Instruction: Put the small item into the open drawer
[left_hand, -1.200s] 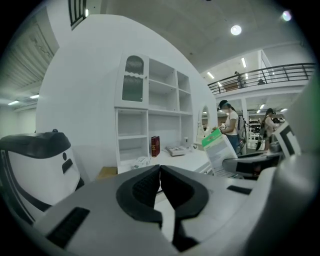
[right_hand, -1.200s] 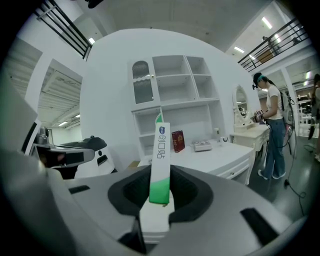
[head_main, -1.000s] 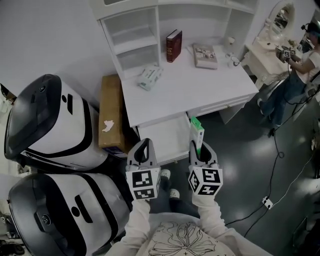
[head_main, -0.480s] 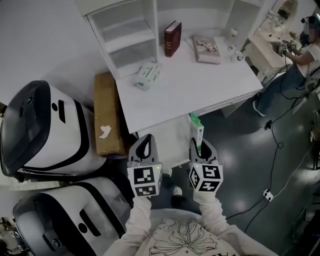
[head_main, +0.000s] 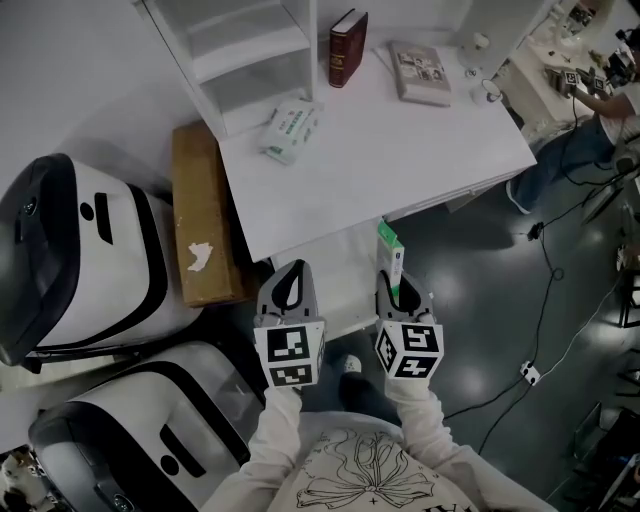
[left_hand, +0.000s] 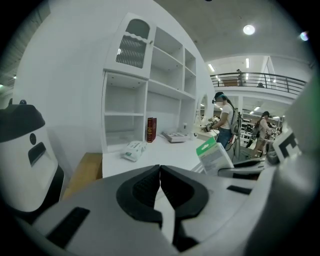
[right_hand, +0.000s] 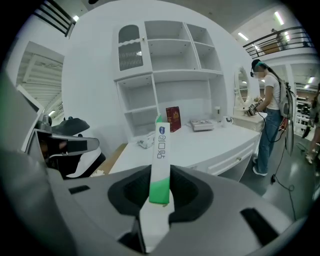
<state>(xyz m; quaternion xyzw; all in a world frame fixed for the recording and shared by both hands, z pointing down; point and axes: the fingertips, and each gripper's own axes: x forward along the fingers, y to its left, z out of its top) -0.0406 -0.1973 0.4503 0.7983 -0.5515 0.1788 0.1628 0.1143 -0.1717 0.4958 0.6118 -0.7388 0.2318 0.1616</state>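
Note:
My right gripper (head_main: 399, 292) is shut on a slim green-and-white box (head_main: 391, 258), the small item, which stands up out of the jaws. In the right gripper view the box (right_hand: 161, 145) rises from between the pads of that gripper (right_hand: 160, 189). It hangs over the right front corner of the open white drawer (head_main: 335, 272), which is pulled out from under the white desk (head_main: 400, 160). My left gripper (head_main: 289, 290) is shut and empty at the drawer's left front; its pads meet in the left gripper view (left_hand: 160, 169), where the box (left_hand: 215, 156) shows at the right.
On the desk lie a tissue pack (head_main: 288, 128), a dark red book (head_main: 343, 47) and a flat book (head_main: 420, 72). A cardboard box (head_main: 200, 210) stands left of the desk, beside two white-and-black machines (head_main: 70, 260). A person (head_main: 600, 110) stands at the far right; a cable (head_main: 545, 340) crosses the floor.
The head view has swung, so the desk now sits turned and higher in the picture. Both grippers keep their places at the drawer's front, and the box stays held.

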